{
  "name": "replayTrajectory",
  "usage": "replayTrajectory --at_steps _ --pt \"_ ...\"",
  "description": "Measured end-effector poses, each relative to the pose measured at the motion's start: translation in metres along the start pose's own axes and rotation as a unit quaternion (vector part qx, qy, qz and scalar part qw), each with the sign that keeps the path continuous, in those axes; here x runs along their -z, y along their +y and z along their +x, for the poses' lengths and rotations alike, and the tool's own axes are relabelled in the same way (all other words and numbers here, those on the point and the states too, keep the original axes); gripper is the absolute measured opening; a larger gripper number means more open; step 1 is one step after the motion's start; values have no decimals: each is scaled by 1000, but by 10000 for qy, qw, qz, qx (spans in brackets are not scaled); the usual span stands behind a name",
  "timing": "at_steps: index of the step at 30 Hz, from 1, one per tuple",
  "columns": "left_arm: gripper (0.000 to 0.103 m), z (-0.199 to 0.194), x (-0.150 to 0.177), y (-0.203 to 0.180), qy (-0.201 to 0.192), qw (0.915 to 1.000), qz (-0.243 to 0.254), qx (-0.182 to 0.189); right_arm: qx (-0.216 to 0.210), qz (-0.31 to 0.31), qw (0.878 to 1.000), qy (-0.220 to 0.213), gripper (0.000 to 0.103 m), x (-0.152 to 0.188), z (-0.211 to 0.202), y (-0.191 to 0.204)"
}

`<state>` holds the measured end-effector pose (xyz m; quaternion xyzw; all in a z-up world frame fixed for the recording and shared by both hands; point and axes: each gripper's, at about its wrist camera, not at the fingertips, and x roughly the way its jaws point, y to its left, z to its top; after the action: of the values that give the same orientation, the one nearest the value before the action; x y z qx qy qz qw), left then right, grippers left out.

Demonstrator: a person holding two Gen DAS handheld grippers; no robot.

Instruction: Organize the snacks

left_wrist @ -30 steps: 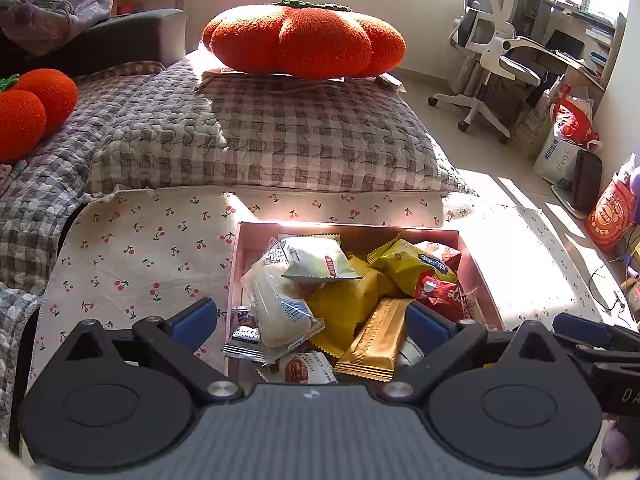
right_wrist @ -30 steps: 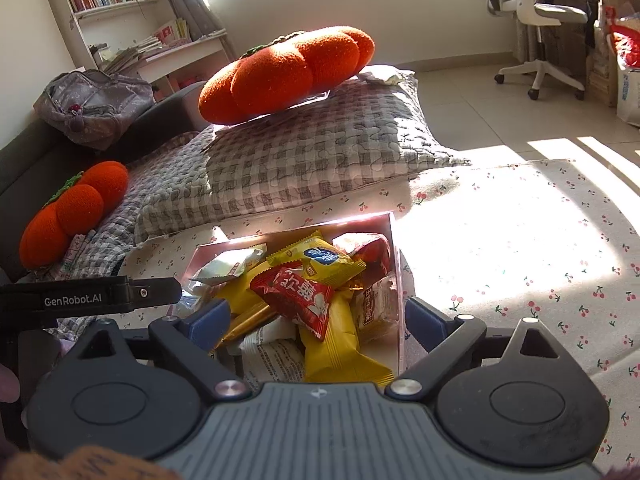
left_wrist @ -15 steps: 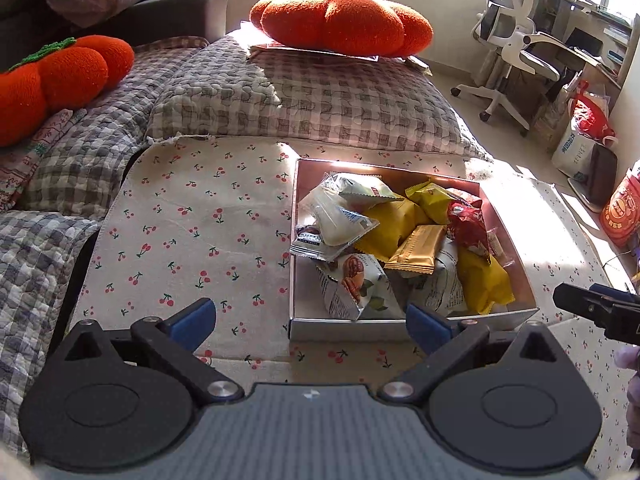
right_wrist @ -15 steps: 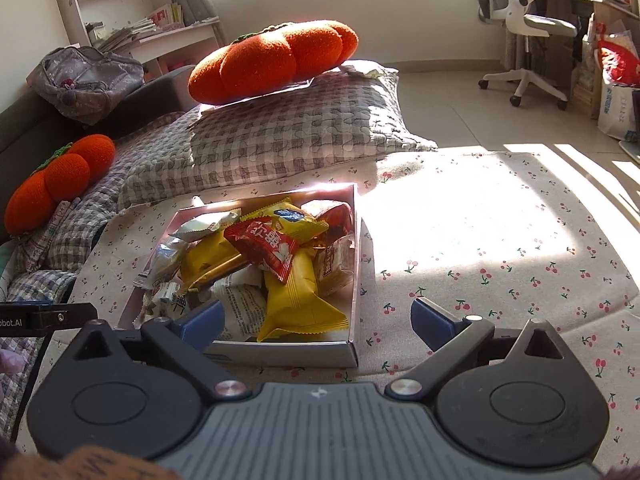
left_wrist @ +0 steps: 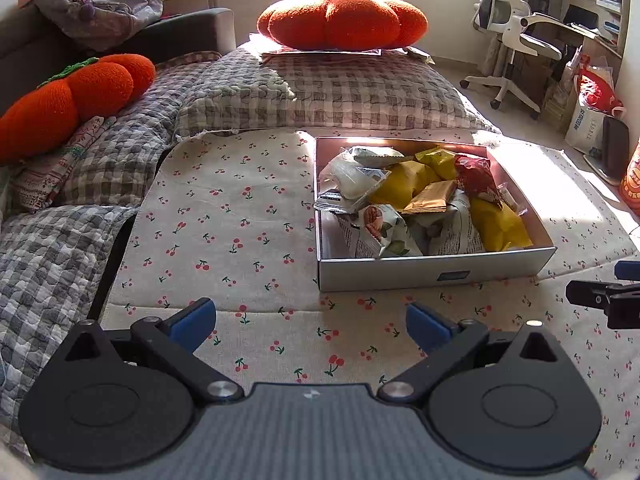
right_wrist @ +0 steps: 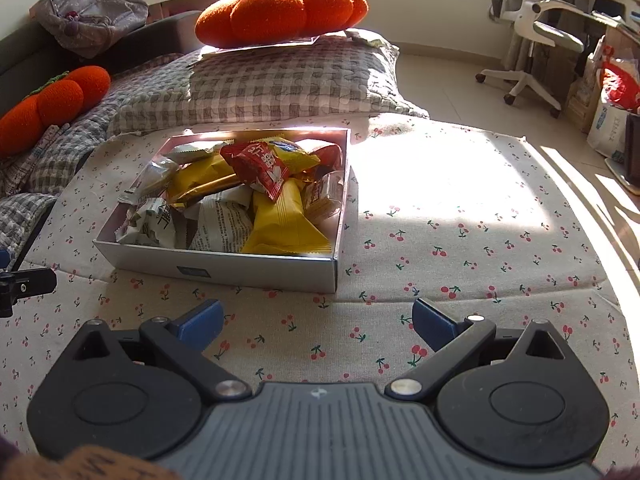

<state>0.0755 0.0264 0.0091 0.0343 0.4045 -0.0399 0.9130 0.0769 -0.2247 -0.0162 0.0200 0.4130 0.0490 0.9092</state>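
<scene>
On the cherry-print cloth [left_wrist: 240, 216], well short of the snacks, the left gripper [left_wrist: 310, 322] hangs with its jaws spread wide and nothing between them. Further right sits the shallow silver cardboard box [left_wrist: 432, 270], heaped with loose wrapped snacks: a white printed packet [left_wrist: 378, 230] at its near-left corner, a gold bar wrapper [left_wrist: 430, 198] balanced mid-pile, a red crinkly packet [right_wrist: 260, 164] perched on top. Rightmost, the right gripper [right_wrist: 316, 320] is likewise released and empty. The pile looks unstable; pulling a lower packet would likely spill the upper ones over the low wall, and slick wrappers may slip from the pads.
</scene>
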Motion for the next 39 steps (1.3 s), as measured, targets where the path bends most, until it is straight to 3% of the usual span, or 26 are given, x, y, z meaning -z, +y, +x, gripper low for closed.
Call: replayTrajectory --at_steps 14,39 --pt "103 2 24 -32 574 9976 -359 -125 511 -166 9979 375 102 17 -6 32" --pt "103 -3 19 -37 222 9980 -487 -326 697 -310 9970 86 102 17 -9 48"
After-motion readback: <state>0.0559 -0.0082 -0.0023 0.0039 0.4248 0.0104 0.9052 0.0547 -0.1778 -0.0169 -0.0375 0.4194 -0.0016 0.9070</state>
